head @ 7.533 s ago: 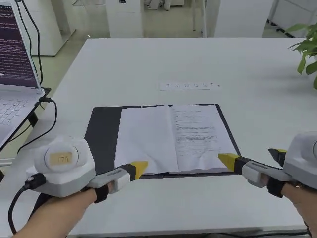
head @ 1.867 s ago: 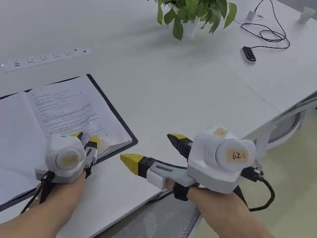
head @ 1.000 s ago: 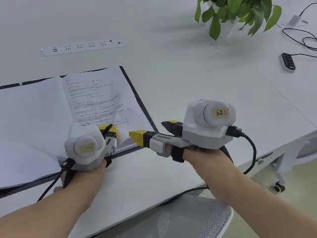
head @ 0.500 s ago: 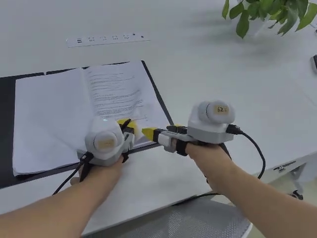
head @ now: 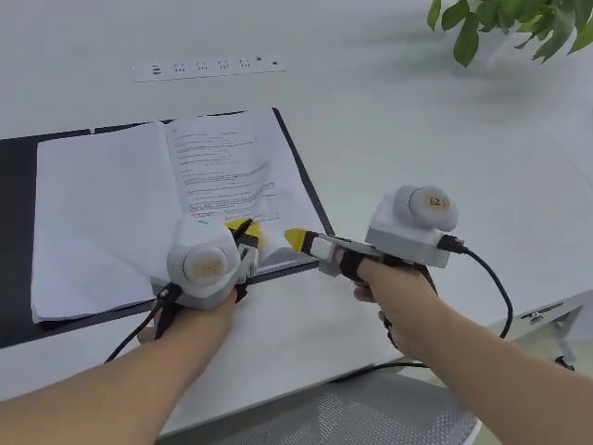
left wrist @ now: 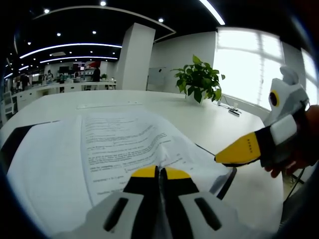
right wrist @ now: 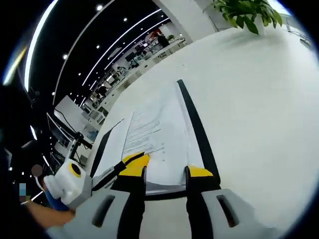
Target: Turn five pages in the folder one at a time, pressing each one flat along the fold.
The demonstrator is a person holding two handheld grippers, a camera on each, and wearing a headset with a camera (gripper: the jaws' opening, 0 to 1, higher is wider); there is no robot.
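The folder [head: 14,241] lies open, its fold [head: 172,199] running from its near edge to its far edge. The left gripper [head: 243,229], jaws closed, sits on the printed page [head: 222,171] at the folder's near-right corner; paper capture unconfirmed. The right gripper [head: 298,240], jaws parted, stands at that corner's outer edge.

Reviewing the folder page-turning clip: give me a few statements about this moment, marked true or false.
1. The folder lies open on the table. True.
2. The left gripper has its fingers spread wide. False: they are closed together at the printed page's lower edge.
3. The right gripper is open. True.
4. The plant stands on the folder. False: it stands on the table, well apart from the folder.
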